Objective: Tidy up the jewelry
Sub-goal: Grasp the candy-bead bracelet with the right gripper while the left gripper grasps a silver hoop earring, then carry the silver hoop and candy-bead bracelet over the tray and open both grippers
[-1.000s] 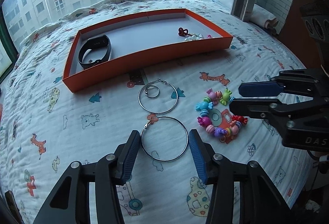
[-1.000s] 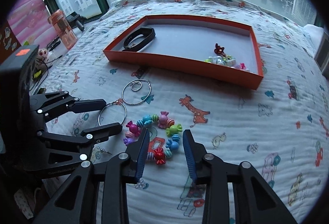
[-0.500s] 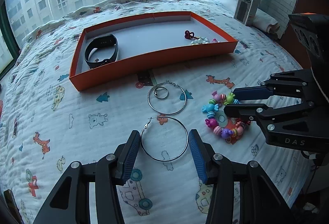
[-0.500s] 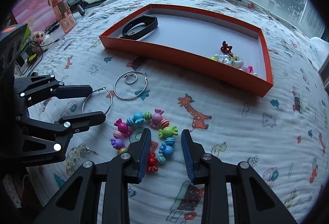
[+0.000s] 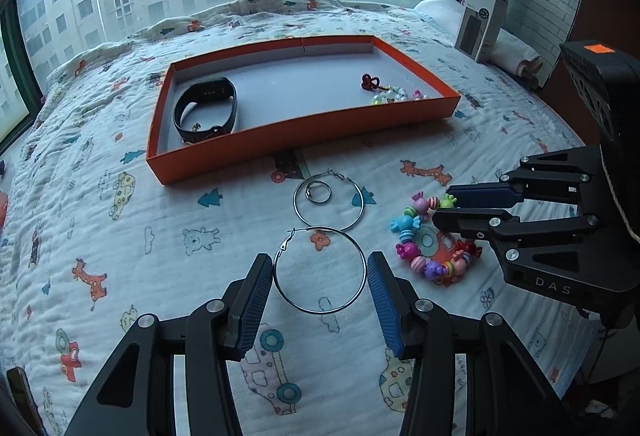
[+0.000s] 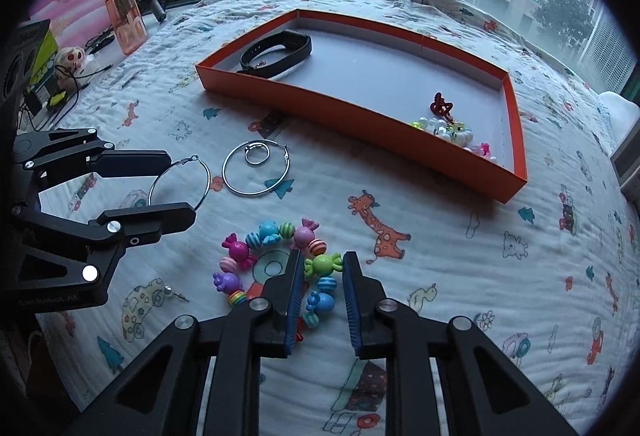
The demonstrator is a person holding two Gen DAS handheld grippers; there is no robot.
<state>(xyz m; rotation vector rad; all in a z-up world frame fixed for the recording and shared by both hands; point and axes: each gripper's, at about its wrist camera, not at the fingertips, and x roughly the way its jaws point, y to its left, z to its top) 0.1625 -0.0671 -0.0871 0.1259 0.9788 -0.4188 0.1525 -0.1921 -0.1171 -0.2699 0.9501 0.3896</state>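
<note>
On the bed's near part, the left tool [image 5: 320, 290] stands half open, its jaws flanking a hoop [image 5: 320, 270], apparently not pressing. The right tool [image 6: 322, 290] has just been closing; a green bead of the bracelet [image 6: 276, 256] sits between its narrow jaws, contact unclear. Beyond lies a second hoop [image 5: 329, 201] around a ring [image 5: 319, 193]. Farther, toward the window edge, the tray [image 5: 304, 134] holds a band [image 5: 206, 108] and beads [image 5: 394, 94].
</note>
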